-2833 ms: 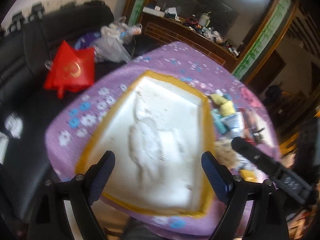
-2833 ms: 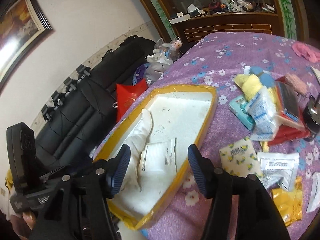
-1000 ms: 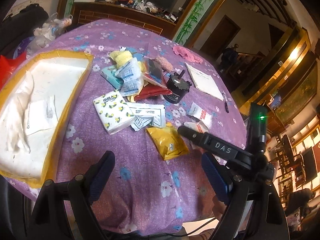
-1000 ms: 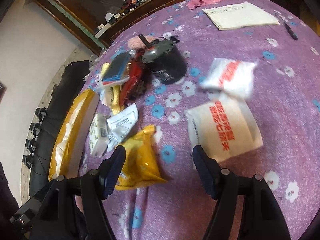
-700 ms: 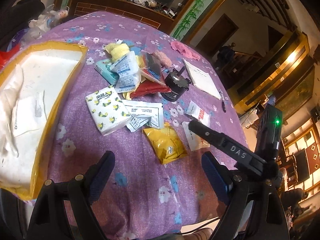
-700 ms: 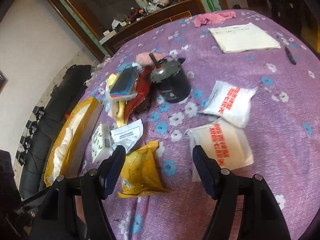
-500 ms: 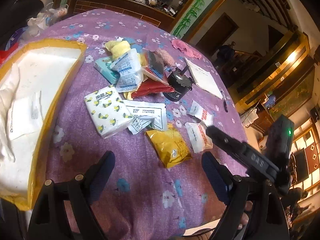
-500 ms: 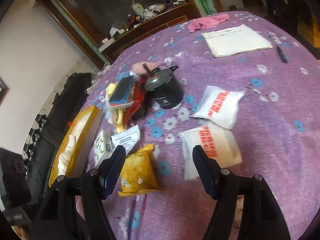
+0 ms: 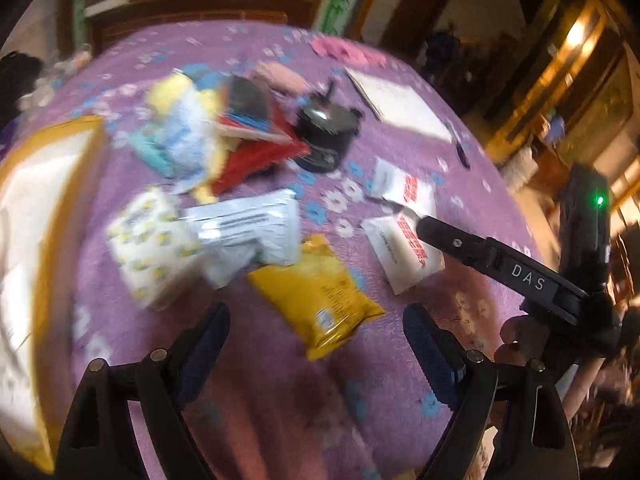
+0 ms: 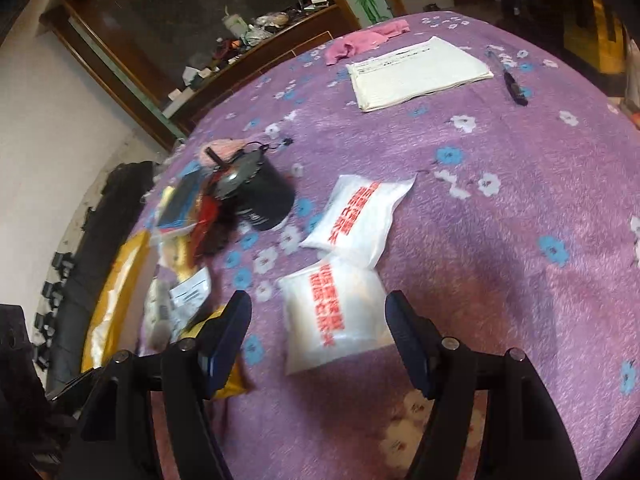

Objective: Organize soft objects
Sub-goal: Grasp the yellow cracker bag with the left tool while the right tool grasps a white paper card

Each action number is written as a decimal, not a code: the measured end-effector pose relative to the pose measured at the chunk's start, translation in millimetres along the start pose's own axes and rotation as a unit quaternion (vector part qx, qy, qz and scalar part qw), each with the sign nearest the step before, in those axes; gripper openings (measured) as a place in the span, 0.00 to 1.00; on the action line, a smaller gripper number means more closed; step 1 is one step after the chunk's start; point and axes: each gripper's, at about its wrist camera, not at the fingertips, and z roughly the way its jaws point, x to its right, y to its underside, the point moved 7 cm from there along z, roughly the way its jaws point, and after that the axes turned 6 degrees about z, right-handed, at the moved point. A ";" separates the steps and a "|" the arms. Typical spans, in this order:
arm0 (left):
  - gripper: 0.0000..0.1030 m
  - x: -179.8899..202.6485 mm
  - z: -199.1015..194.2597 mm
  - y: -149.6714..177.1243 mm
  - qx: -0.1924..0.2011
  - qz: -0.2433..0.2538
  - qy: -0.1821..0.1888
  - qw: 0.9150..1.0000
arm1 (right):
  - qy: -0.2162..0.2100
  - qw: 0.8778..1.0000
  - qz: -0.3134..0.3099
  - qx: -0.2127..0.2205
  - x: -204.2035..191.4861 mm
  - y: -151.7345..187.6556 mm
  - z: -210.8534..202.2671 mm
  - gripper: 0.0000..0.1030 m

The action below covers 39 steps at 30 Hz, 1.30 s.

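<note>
My left gripper (image 9: 316,344) is open and empty, with a yellow soft packet (image 9: 316,296) just ahead of its fingers on the purple flowered tablecloth. My right gripper (image 10: 320,332) is open and empty, straddling a white packet with red print (image 10: 332,316). A second white packet (image 10: 356,216) lies just beyond it. These two also show in the left wrist view, the near one (image 9: 396,252) and the far one (image 9: 404,188). A white box with yellow rim (image 9: 28,216) sits at the table's left edge. The right gripper's body (image 9: 500,268) shows at the right of the left view.
A pile of soft packs (image 9: 208,152) and a lemon-print tissue pack (image 9: 148,240) lie by the box. A black cylindrical motor (image 10: 260,196) stands mid-table. A paper pad (image 10: 416,72), pen (image 10: 514,84) and pink cloth (image 10: 364,40) lie at the far side.
Both grippers have swung from over the box to the right side of the table. The right one has closed in low over the near white packet. The left one has neared the yellow packet.
</note>
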 end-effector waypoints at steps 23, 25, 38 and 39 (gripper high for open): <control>0.49 -18.0 1.8 42.2 0.004 -0.053 0.068 0.996 | 0.106 0.986 -0.127 -0.028 -28.3 10.1 35.9 0.76; 0.49 -17.7 -4.0 42.9 0.012 -0.050 0.072 0.996 | 0.118 0.984 -0.131 -0.028 -27.7 10.4 37.4 0.74; 0.48 -18.3 -8.6 48.7 0.028 -0.060 0.121 0.990 | 0.075 0.986 -0.145 0.021 -35.8 23.9 -1.4 0.16; 0.48 -18.7 -7.6 49.1 0.024 -0.063 0.122 0.990 | 0.077 0.986 -0.143 0.022 -34.9 23.8 -2.0 0.15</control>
